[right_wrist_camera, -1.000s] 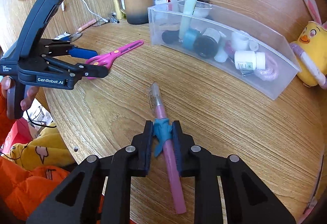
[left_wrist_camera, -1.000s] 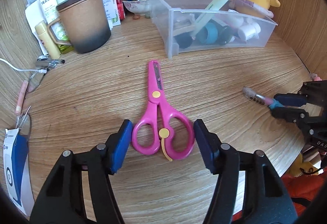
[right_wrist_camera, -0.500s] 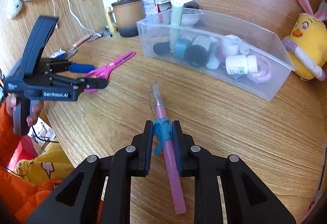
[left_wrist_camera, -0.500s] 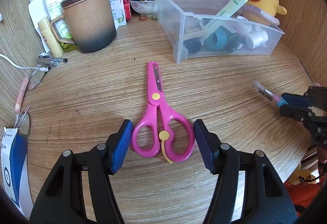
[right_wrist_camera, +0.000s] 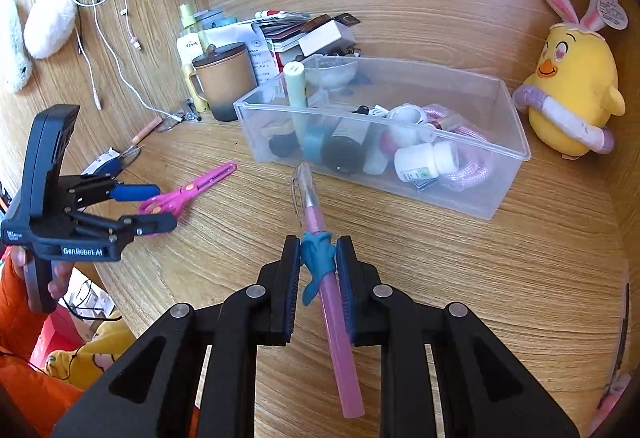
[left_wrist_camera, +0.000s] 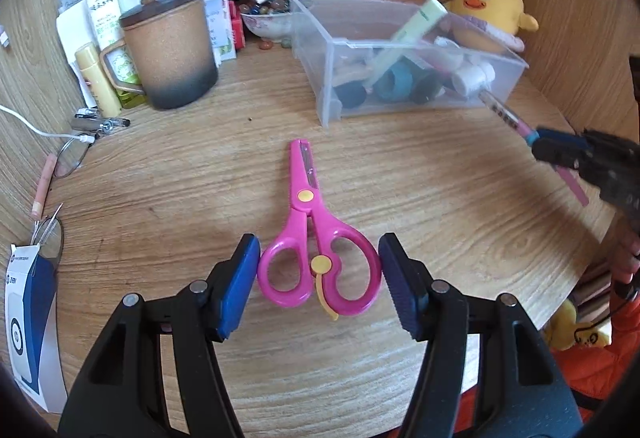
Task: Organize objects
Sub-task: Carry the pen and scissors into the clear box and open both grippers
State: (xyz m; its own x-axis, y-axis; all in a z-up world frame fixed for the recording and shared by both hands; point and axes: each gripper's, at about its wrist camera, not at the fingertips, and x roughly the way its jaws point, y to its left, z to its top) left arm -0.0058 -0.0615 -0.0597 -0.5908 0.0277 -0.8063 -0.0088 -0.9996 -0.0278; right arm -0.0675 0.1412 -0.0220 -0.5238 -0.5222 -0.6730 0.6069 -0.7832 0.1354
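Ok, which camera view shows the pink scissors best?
The left wrist view. There the pink scissors lie flat on the desk, whole and centred, handles between the open jaws of the left gripper. In the right wrist view the scissors are smaller, seen obliquely, and the left gripper partly covers the handles.

I see the pink scissors (left_wrist_camera: 316,238) lying flat and closed in front of the clear bin (left_wrist_camera: 332,106), blades toward it, yellow pivot up. The pink pen (right_wrist_camera: 330,278), with clear cap and teal grip, hangs above the desk, tip toward the bin's front wall. The bin holds bottles, tape and a tube.
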